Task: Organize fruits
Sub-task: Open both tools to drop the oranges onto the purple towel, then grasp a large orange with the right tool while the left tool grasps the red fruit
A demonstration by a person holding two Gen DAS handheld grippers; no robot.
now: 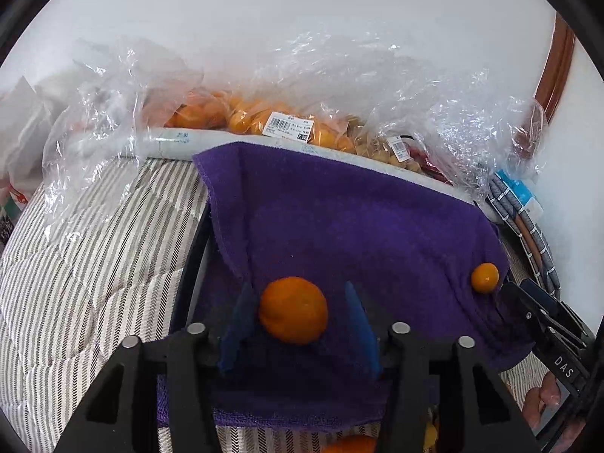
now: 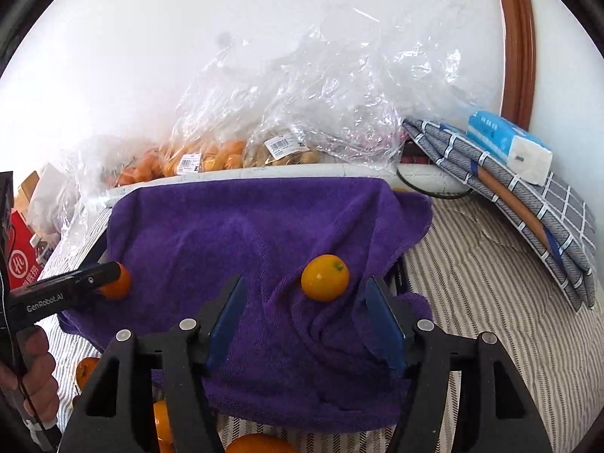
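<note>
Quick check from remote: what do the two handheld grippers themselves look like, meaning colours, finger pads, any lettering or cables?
Both are matte black plastic with angular cut-out frames, silver round pin heads at the pivots and flat blue finger pads. The left gripper reads "GenRobot.AI" in white along its side in the right wrist view, with a thin dark cable beside its handle. The right gripper shows white "DAS" lettering in the left wrist view.

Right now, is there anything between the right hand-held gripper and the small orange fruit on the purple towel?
Nothing visible. The small orange fruit lies bare on the purple towel, just ahead of the open right hand-held gripper, nearer its right finger. Only towel folds lie around it. The left hand-held gripper stays far aside at its own mandarin.
</note>
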